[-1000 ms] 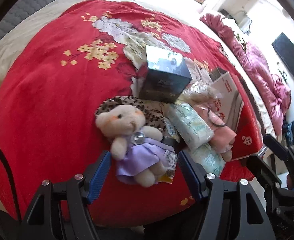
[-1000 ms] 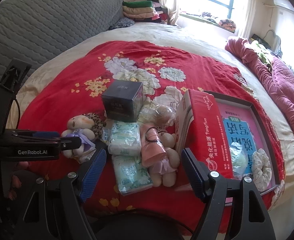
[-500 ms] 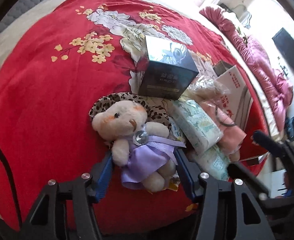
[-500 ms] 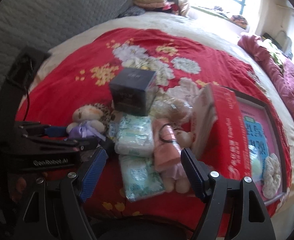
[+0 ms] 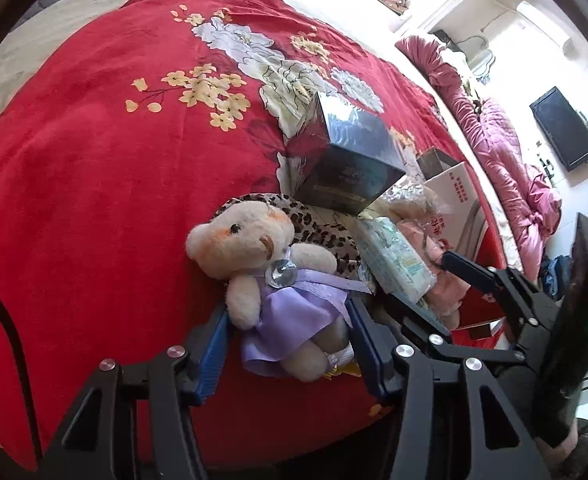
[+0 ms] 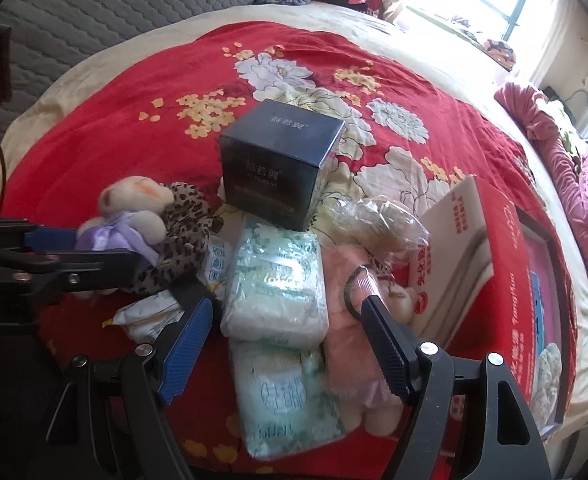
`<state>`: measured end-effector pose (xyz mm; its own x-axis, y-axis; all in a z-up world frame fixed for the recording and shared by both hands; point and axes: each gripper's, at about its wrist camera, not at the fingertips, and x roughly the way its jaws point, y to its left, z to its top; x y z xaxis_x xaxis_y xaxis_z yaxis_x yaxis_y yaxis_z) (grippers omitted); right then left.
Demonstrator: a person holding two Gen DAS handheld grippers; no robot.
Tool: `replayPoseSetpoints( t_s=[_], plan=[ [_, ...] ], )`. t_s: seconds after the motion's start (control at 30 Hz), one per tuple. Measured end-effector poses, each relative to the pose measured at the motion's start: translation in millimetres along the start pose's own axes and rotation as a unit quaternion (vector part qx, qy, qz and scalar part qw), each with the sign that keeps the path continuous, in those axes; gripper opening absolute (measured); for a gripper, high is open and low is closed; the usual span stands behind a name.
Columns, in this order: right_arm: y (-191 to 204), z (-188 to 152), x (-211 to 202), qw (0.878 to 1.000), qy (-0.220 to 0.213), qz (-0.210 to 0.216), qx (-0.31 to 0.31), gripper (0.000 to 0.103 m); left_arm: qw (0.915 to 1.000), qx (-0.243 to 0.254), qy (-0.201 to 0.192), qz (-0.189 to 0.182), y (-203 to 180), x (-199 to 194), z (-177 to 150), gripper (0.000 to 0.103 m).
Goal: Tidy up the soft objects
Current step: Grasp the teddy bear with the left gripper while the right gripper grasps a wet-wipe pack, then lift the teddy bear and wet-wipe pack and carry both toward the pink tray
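Note:
A cream teddy bear in a purple dress [image 5: 270,276] lies on the red floral bedspread [image 5: 94,184], on a leopard-print cloth [image 5: 318,228]. My left gripper [image 5: 288,344] is open, its blue pads on both sides of the bear's lower body. The bear also shows in the right wrist view [image 6: 130,216]. My right gripper [image 6: 286,344] is open over two pale green tissue packs [image 6: 278,280], with a pink-dressed plush [image 6: 354,320] by its right pad.
A dark cube box [image 6: 278,164] stands behind the pile. A crinkled clear bag [image 6: 378,220] and a red and white carton [image 6: 478,256] lie to the right. A small white packet [image 6: 150,316] lies near the front. The grey quilted headboard [image 6: 114,8] is at the back.
My left gripper has moved forward so its pads now flank the bear. My right gripper has moved closer to the tissue packs and the pink plush.

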<state>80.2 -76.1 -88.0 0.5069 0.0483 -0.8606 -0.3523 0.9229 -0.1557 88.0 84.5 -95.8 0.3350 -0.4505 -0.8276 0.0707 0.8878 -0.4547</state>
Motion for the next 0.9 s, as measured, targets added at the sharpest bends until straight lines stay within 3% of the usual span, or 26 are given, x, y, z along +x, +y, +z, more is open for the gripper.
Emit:
replayPoseSetpoints(
  t_s=[0.1, 0.17, 0.37, 0.57, 0.9],
  plan=[
    [4, 1, 6, 1.0, 0.004, -0.003, -0.013, 0.072, 1.0, 0.002, -0.009, -0.002, -1, -4, 2, 0.056],
    [5, 1, 10, 1.0, 0.011, 0.0, -0.015, 0.055, 0.9999, 0.006, -0.011, 0.0, -2, -4, 2, 0.056],
    [-6, -1, 14, 0.999, 0.009, 0.033, 0.02, 0.043, 1.0, 0.001, -0.002, 0.007, 0, 4, 0, 0.054],
    [-26, -6, 0, 0.993, -0.014, 0.083, 0.088, 0.042, 0.9999, 0.001, -0.012, 0.005, 2, 0, -1, 0.052],
    [-26, -10, -19, 0.988, -0.04, 0.108, 0.104, 0.042, 0.9991, -0.003, -0.041, 0.007, 5, -17, 1, 0.051]
  ],
)
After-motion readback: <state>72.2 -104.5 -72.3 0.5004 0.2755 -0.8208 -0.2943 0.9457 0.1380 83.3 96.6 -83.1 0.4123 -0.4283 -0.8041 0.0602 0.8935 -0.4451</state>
